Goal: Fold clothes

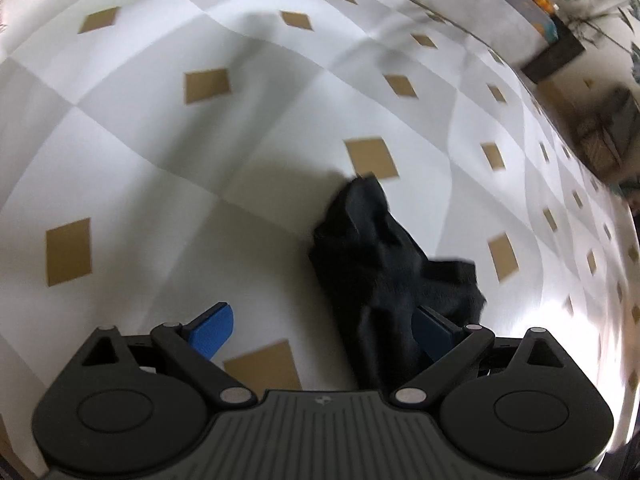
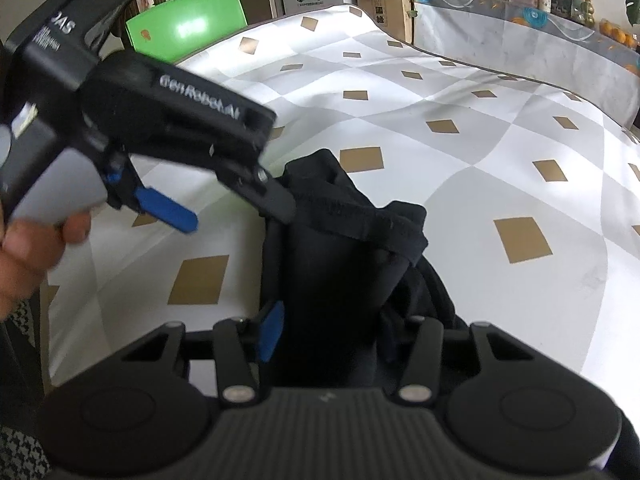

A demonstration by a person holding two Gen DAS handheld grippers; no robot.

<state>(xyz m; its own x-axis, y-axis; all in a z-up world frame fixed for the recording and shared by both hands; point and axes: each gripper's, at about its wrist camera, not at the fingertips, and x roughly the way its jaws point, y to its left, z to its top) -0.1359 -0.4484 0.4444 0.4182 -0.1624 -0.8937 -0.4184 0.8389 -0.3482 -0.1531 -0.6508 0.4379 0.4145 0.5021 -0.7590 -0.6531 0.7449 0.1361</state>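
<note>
On the far left of my right-hand view, my hand [image 2: 28,252] wraps the grey grip of my left gripper [image 2: 236,216], which reaches in over the tablecloth [image 2: 480,128], patterned in white and grey diamonds with tan squares. Its jaws stand wide: one blue pad [image 2: 168,210] hangs free over the cloth, while the other finger [image 2: 276,200] touches the upper edge of the black garment [image 2: 340,260]. In that gripper's own view the same shows: the left pad [image 1: 212,330] is bare above the tablecloth [image 1: 160,128], and the right pad [image 1: 432,334] is partly draped by the black garment [image 1: 380,248], so nothing is pinched between them.

The garment lies bunched in a dark heap near the closer edge of the table, with a ribbed band [image 2: 360,216] running across its top, and one end rises toward me.

My right gripper [image 2: 340,332] has that end bundled in its jaws. The left blue pad [image 2: 272,332] lies against the fabric; the other pad is buried in black folds, so I cannot see it. The jaws are set narrow with the cloth filling the gap.

Farther right, beyond the table, a green chair back [image 2: 188,20] stands at the far edge, and a side counter [image 2: 520,36] carries fruit and jars.
</note>
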